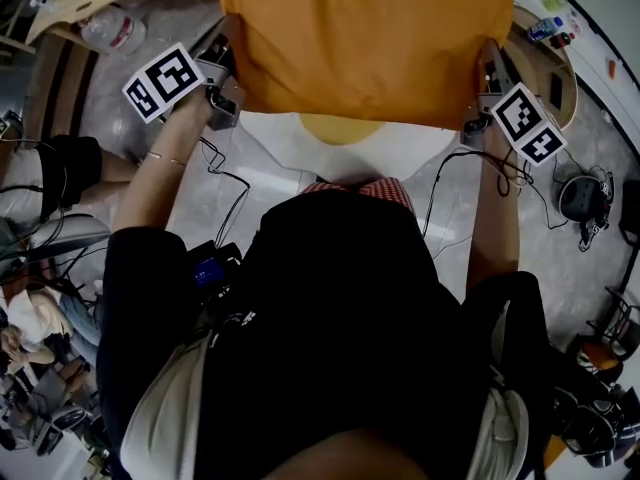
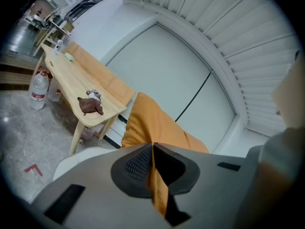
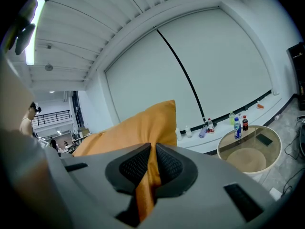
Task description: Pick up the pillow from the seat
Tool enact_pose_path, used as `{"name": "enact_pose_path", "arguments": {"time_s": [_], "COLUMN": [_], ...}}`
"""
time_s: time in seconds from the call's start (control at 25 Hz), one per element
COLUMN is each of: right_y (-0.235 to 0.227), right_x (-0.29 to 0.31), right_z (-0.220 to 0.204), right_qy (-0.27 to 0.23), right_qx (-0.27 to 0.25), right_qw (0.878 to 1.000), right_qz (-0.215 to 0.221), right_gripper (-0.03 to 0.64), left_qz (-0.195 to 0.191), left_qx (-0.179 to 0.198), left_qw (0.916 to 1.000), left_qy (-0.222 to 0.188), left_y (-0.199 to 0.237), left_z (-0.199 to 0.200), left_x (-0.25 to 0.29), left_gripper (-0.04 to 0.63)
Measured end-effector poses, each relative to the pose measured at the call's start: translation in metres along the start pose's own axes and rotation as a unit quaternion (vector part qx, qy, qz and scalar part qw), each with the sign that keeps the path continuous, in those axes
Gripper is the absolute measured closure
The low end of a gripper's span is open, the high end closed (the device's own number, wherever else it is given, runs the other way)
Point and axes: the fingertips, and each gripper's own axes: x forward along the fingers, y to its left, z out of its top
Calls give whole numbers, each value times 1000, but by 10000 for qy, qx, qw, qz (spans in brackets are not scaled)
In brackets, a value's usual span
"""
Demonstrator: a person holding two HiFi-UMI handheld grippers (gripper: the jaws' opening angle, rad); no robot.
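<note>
Where a person in a black top (image 1: 340,308) stands looking steeply down, a big orange pillow (image 1: 365,43) fills the top of the head view. It hangs stretched between two handheld grippers, over a white seat (image 1: 420,153) that shows just below its bottom edge. A pale yellow patch sits at the middle of the seat.

To the left stands a long, light wooden table (image 2: 71,85) with a small brown object (image 2: 89,106) on top. To the right is a round glass-topped table (image 3: 250,149).

The left gripper (image 1: 228,83) is clenched on the pillow's left edge. In the left gripper view its jaws (image 2: 152,168) pinch a thin fold of orange fabric, pressed almost together. The right gripper (image 1: 483,103) grips the right edge the same way. In the right gripper view its dark ribbed pads (image 3: 136,166) squeeze a slightly thicker fold. Each gripper carries a cube with black and white square markers.

A large clear water bottle (image 2: 38,90) stands on the floor beside the wooden table. Small drink bottles (image 3: 237,128) stand on the round table.
</note>
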Motion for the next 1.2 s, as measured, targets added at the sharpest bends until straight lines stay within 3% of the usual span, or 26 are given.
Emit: {"name": "enact_pose_path", "arguments": {"time_s": [0.8, 1.2], "right_y": [21, 29], "right_x": [-19, -18], "right_z": [34, 48], "right_qy": [-443, -515], "right_qx": [-229, -442], "right_qw": [9986, 9975], "right_qz": [187, 184], "right_gripper": [568, 568], "left_qz": [-401, -405], "left_qx": [37, -5], "left_qw": [9988, 9984], "left_qy": [-290, -391], "left_y": [-22, -24], "left_z": [25, 28], "left_x": [-11, -13], "left_gripper": [580, 580]}}
